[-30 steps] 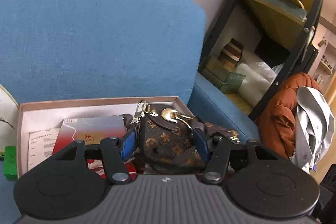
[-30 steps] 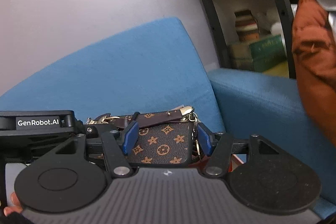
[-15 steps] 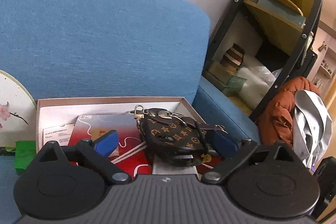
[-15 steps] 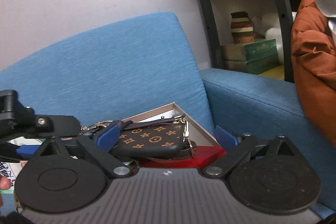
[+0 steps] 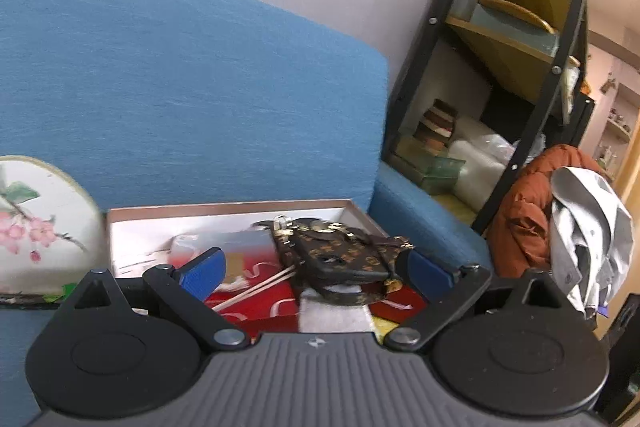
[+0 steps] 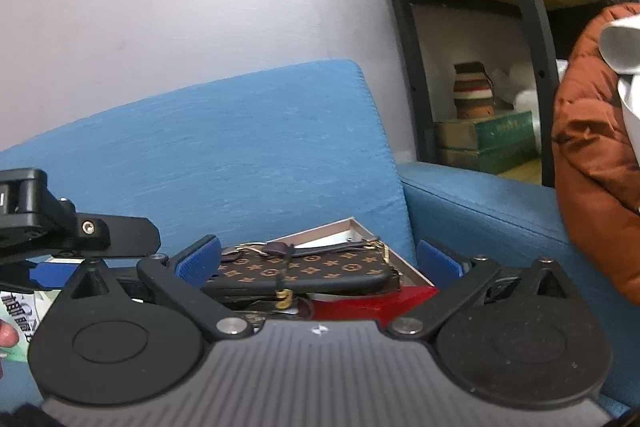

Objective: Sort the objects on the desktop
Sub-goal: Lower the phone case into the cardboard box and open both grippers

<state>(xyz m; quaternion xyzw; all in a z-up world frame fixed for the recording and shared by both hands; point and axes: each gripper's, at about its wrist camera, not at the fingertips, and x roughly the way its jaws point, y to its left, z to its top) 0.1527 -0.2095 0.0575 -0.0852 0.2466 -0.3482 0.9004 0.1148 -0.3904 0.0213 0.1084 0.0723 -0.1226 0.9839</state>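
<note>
While both of my hand-held grippers hang over the shallow box [image 5: 224,207], neither has hold of anything. My left hand-held gripper [image 5: 316,269] has its blue fingers [image 5: 204,269] spread wide, with the patterned brown pouch [image 5: 340,255] lying between them and touching neither. My right hand-held gripper [image 6: 318,263] is spread just as wide, its blue fingers [image 6: 198,259] on either side of the same pouch [image 6: 304,269], again with a gap on each side.

The pouch lies flat inside the box, toward its right end and close to the far right corner, with its gold clasps and strap [image 5: 384,241] trailing toward the right rim. It rests on a red booklet [image 5: 260,297] and a white paper [image 5: 336,315] that also lie in the box. The box itself sits on the seat of a blue sofa [image 5: 180,87], against the backrest.

Just left of the box, a round white fan with pink blossoms [image 5: 36,223] leans against the backrest. To the right of the sofa stands a black-framed shelf [image 5: 532,131], and beside it a rust-coloured jacket [image 5: 524,219] with a grey garment [image 5: 588,227] draped over it.
</note>
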